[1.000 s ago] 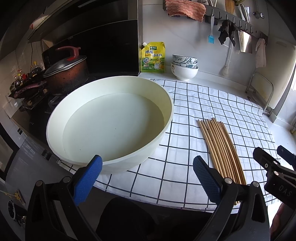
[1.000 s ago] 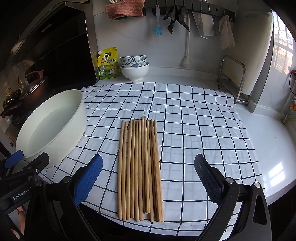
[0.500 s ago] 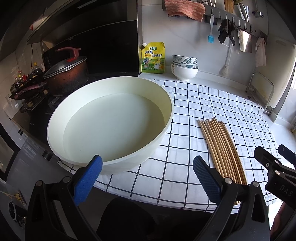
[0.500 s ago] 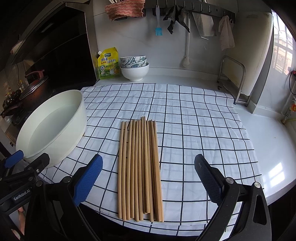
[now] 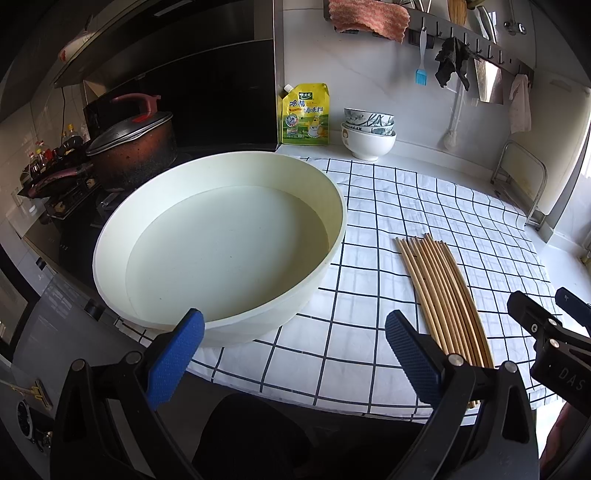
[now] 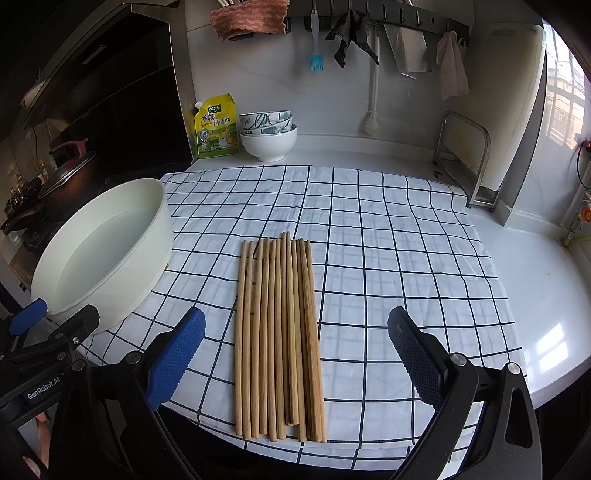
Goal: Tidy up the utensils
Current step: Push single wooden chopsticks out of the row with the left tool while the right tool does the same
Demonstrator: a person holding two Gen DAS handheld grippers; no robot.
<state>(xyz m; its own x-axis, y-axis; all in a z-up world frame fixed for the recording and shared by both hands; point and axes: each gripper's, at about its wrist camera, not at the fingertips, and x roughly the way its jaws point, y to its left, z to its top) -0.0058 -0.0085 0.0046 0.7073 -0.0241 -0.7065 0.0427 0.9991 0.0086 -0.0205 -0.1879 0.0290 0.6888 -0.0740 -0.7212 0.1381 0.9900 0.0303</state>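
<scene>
Ahead of the left gripper [image 5: 293, 354], in the left wrist view, sits a cream basin [image 5: 221, 251] w/ water in it; its near wall is just past the left blue pad, jaws wide apart, nothing between them. Chopsticks [image 5: 441, 295] lie in a flat row on the checked cloth [image 5: 406, 206], off to the right of the right pad, tips pointing away, apart from the basin. Right gripper's black frame [image 5: 546, 339] pokes in at the right edge, beside the sticks' near ends. Cloth covers a white counter [image 5: 424, 155]; at the back wall a yellow pouch [image 5: 304, 114] and stacked bowls [image 5: 368, 133]; a lidded pot [image 5: 135, 147] on the stove left of the basin. Rail up top w/ a pink rag [image 5: 369, 18] and blue brush [image 5: 420, 75]. From the right wrist view, the right gripper [image 6: 295, 354] is centred on the chopsticks [image 6: 280, 332], which run lengthwise btwn its two spread pads, not touched; near ends sit by the cloth's front edge. Basin [image 6: 110, 254] is to the left, partly off the cloth [image 6: 388, 240], w/ the left gripper [image 6: 44, 332] at its near rim. Bare cloth to the right of the sticks, then bare counter [image 6: 554, 295]; a metal rack [image 6: 465, 158] stands at the back right against the wall.
</scene>
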